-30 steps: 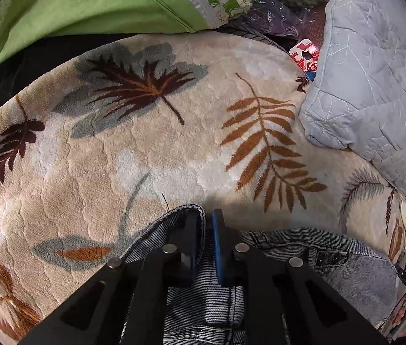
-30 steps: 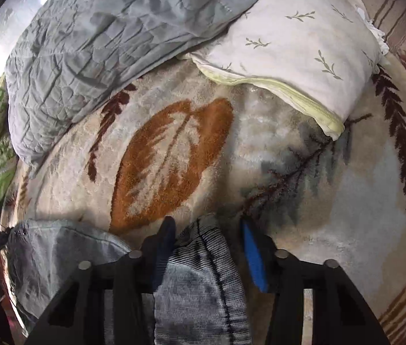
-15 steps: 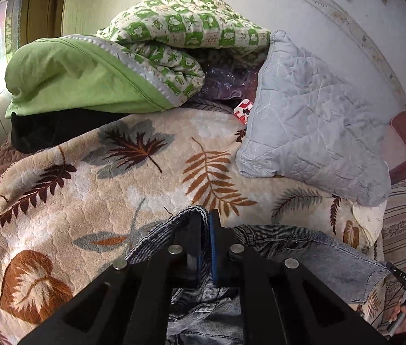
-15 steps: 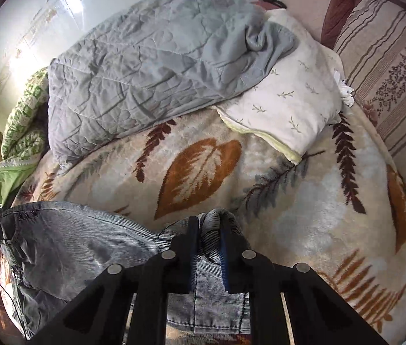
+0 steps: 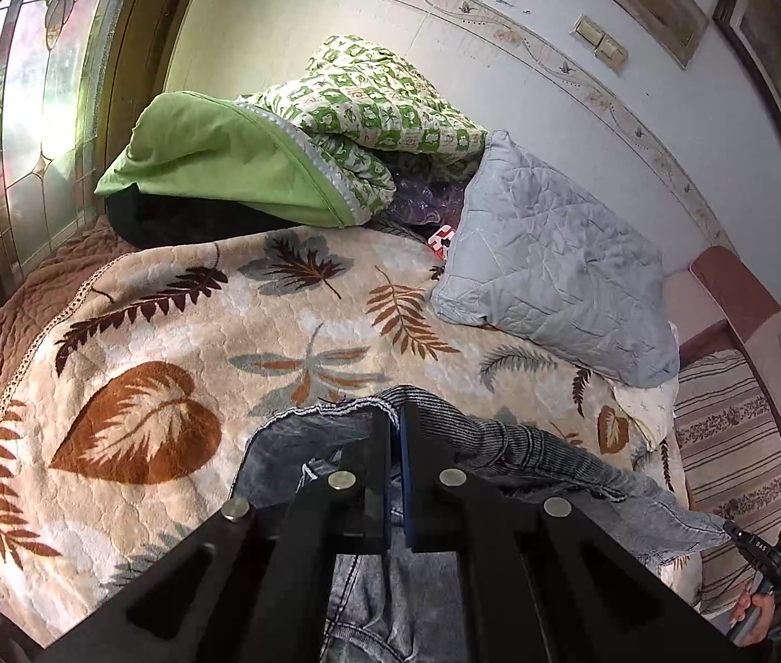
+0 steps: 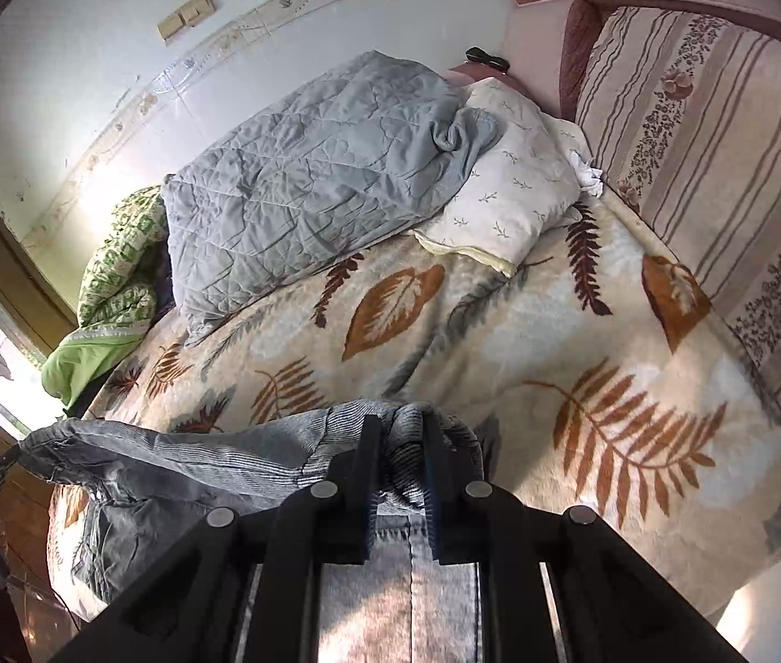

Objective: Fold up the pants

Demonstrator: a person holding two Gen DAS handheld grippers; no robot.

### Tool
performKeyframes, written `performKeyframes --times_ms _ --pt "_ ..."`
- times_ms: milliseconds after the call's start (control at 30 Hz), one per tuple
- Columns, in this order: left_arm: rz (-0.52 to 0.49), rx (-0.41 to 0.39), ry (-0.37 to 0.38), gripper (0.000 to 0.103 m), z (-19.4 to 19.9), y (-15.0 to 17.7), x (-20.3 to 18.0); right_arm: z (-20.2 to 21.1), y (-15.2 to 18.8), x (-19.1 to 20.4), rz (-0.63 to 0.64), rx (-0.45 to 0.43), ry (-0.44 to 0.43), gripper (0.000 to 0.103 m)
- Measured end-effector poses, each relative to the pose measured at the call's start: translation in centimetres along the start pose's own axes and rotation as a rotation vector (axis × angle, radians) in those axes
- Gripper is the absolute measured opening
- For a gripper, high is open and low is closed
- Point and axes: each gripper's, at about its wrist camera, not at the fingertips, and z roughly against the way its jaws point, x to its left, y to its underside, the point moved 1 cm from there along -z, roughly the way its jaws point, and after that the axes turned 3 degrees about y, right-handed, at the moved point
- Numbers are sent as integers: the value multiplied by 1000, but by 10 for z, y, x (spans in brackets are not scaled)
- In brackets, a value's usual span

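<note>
The left gripper (image 5: 394, 425) is pinched tight on one corner of the grey denim jeans (image 5: 556, 453), and the right gripper (image 6: 398, 436) is clamped on the other corner of the jeans (image 6: 213, 458), so the waistband hangs stretched between them above the leaf-patterned blanket (image 5: 169, 342). Only the left wrist view shows the stained-glass window (image 5: 31, 110) and the full green quilt (image 5: 235, 154); only the right wrist view shows the white sprigged pillow (image 6: 512, 193) and striped sofa back (image 6: 722, 138). A second earlier the jeans lay on the blanket, with the right jaws still apart; both grippers have since lifted them up.
</note>
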Motion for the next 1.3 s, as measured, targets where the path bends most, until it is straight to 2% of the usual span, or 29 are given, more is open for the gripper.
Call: performKeyframes --times_ms 200,367,433,567,633,667,767,800,833,867,933,1000,1133,1200,1267,1300 --pt "49 11 9 2 32 53 26 23 62 -11 10 61 -33 14" --pt "79 100 -42 2 36 104 53 18 119 -23 24 163 -18 14" --pt "82 143 -91 3 31 120 63 10 138 -31 22 226 -31 15" --pt "141 166 -163 5 32 131 78 6 160 -49 -17 307 -77 18" --pt "106 137 -248 5 40 128 75 13 162 -58 -24 314 -74 27" --pt "80 111 -287 5 46 125 70 18 161 -61 -24 303 -67 29" --pt "17 27 -357 5 66 113 52 39 147 -72 -45 225 -87 36" --pt "-2 0 -356 5 71 110 43 45 141 -77 -64 197 -98 51" --pt "-21 -22 -337 5 75 106 34 50 134 -81 -85 168 -99 71" --pt "-42 -31 -310 5 75 104 23 53 127 -85 -108 134 -95 76" --pt "-90 -23 -252 5 67 102 -4 48 111 -90 -162 98 -141 76" --pt "-140 -1 -188 5 53 106 -31 29 95 -95 -253 103 -198 76" --pt "-188 52 -121 5 15 117 -65 -36 82 -96 -370 243 -256 76" --pt "-180 97 -127 5 -7 124 -67 -64 82 -94 -424 298 -302 74" --pt "-157 143 -147 5 -27 131 -63 -85 80 -89 -448 327 -335 69" --pt "-146 168 -159 5 -35 136 -60 -94 79 -85 -449 346 -345 56"
